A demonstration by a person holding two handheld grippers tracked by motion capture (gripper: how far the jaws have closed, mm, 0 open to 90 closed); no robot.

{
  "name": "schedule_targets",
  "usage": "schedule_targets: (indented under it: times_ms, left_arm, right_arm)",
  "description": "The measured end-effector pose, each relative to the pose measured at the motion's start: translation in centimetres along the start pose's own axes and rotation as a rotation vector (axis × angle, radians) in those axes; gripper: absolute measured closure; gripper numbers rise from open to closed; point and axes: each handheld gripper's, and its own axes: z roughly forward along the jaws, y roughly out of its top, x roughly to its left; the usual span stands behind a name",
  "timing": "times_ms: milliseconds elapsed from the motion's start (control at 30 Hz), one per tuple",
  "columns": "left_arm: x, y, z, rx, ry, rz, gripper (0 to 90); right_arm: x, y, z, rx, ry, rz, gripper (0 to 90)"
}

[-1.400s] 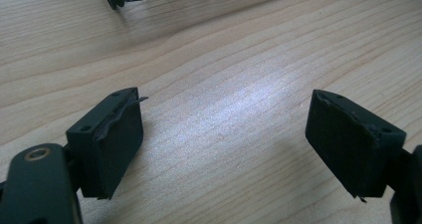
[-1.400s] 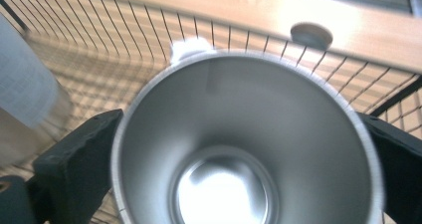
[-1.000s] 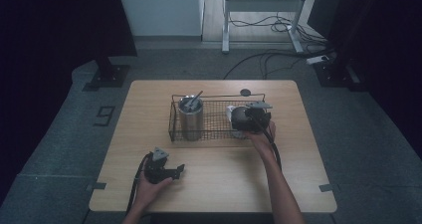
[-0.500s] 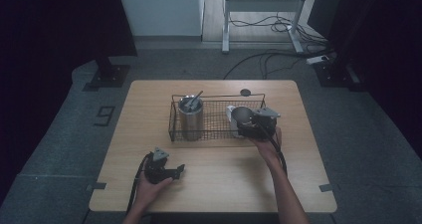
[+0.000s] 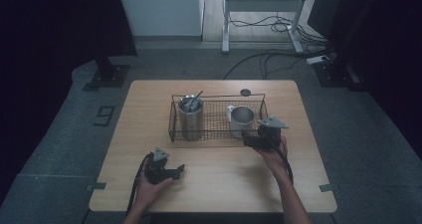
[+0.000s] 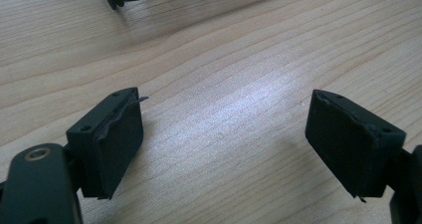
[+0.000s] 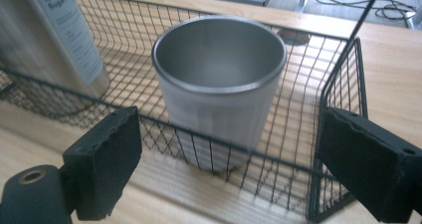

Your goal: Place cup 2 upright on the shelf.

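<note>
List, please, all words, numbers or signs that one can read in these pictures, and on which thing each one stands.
"9": a large grey figure on the floor, left of the table.
"Iced Ame..." and "Sugar Fr...", both cut off at the picture's edge: on the pale label of the tall steel tumbler in the wire basket, right gripper view.
The smaller lines below on that label are too blurred to read.
The cup bears no text.

Silver mug (image 7: 219,84), black wire basket (image 7: 343,74)
</note>
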Motion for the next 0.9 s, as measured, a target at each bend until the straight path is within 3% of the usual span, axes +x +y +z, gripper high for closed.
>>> schedule_targets:
  times_ms: [500,900]
  left_arm:
    - [-0.2,-0.1,0.0,0.004,0.014,0.007,15.5]
    - [-0.3,-0.1,0.0,0.006,0.021,0.009,15.5]
  right_arm:
    - [-1.8,-5.2,-2.9,0.041,0.023,0.014,12.7]
    - [-2.7,-8.2,-4.6,0.072,0.030,0.010,13.0]
